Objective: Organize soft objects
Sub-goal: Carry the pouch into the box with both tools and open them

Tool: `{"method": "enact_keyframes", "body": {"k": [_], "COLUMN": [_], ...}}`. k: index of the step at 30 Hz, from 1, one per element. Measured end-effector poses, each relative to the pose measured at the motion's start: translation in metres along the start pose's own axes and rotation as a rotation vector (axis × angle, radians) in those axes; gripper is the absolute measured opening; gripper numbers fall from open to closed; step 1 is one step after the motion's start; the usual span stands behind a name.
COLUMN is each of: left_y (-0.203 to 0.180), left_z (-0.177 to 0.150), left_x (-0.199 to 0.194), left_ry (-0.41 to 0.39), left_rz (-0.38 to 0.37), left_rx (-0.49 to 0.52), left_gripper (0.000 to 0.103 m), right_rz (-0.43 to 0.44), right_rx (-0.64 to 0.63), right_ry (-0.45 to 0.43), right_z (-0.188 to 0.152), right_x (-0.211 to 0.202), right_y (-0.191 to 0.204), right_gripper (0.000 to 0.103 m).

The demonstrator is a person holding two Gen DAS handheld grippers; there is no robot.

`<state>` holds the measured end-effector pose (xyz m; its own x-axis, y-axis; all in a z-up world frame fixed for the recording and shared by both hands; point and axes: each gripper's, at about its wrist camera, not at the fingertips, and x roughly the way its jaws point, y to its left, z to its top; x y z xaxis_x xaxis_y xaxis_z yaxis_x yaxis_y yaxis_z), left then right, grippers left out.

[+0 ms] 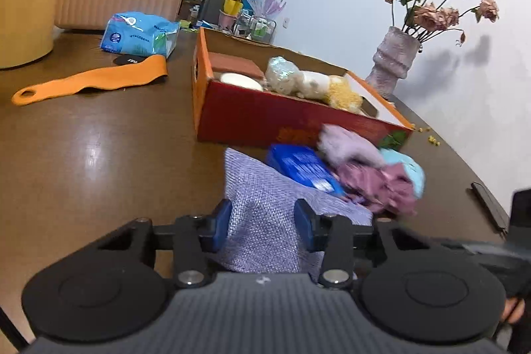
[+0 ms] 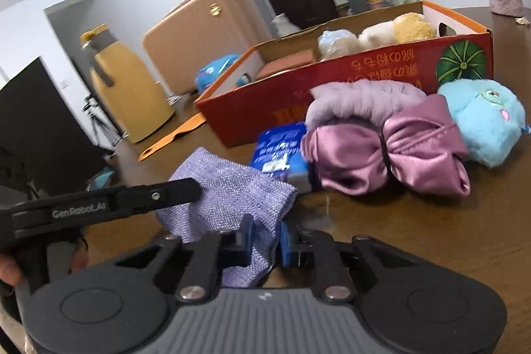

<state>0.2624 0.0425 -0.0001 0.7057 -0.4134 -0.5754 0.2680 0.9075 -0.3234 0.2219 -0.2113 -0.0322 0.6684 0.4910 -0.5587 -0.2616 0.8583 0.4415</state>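
Both tools pinch the lilac cloth: left tool, right tool. I'd lift evenly toward the red box.

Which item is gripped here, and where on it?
Both grippers hold the lilac woven cloth: the right gripper pinches its near corner, the left gripper clamps a bunched near edge.

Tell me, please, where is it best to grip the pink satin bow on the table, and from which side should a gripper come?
Probably grip the pink satin bow at its narrow cinched middle, where a dark band pinches it. Come from above, with one finger on each side of that waist. The puffy loops look slippery and wide, and the blue plush toy crowds its right end.
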Motion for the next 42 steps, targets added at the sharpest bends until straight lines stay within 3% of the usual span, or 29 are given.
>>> {"method": "enact_keyframes", "body": {"k": [2,6,9,12,16,18,26,30,35,37,39,42], "left_y": [-0.024,-0.068,-0.085,-0.079,-0.074,-0.075,-0.082,-0.087,-0.085,-0.08,-0.073,-0.054], "left_z": [-0.021,-0.051,-0.058,-0.055,-0.054,-0.055,-0.05,-0.017,0.069,0.109,0.137,0.158], "left_x": [-0.015,-0.031,-0.027,-0.025,-0.029,-0.029,-0.032,-0.038,-0.01,0.022,0.062,0.131], "left_ry": [0.02,0.036,0.023,0.039,0.054,0.06,0.055,-0.02,-0.095,-0.086,-0.025,0.072], "left_rz": [0.042,-0.024,0.011,-0.007,-0.045,-0.048,-0.049,-0.102,-0.151,-0.158,-0.157,-0.044], "left_rx": [0.012,0.038,0.073,0.03,0.012,0.011,0.019,0.056,0.083,0.075,0.057,0.05], "left_gripper": [0.034,0.034,0.032,0.031,0.016,0.014,0.01,0.01,0.01,0.01,0.01,0.01], "right_rz": [-0.015,-0.108,-0.192,-0.185,-0.177,-0.166,-0.143,-0.111,-0.142,-0.162,-0.213,-0.281], "right_rx": [-0.044,-0.196,-0.278,-0.286,-0.27,-0.266,-0.259,-0.27,-0.387,-0.388,-0.403,-0.37], "right_ry": [0.007,0.025,0.027,0.024,0.001,-0.003,-0.026,-0.09,-0.191,-0.194,-0.161,-0.051], "right_z": [-0.003,-0.005,-0.009,-0.016,-0.024,-0.026,-0.025,-0.003,0.076,0.121,0.159,0.202], "right_x": [-0.013,-0.041,-0.048,-0.052,-0.06,-0.063,-0.068,-0.08,-0.073,-0.052,-0.02,0.046], "right_y": [0.002,0.009,0.008,0.005,0.003,0.002,0.002,0.005,0.012,0.006,-0.001,-0.021], "right_gripper": [0.011,0.011,0.011,0.015,0.019,0.019,0.009,0.009,0.008,0.008,0.008,0.007]}}
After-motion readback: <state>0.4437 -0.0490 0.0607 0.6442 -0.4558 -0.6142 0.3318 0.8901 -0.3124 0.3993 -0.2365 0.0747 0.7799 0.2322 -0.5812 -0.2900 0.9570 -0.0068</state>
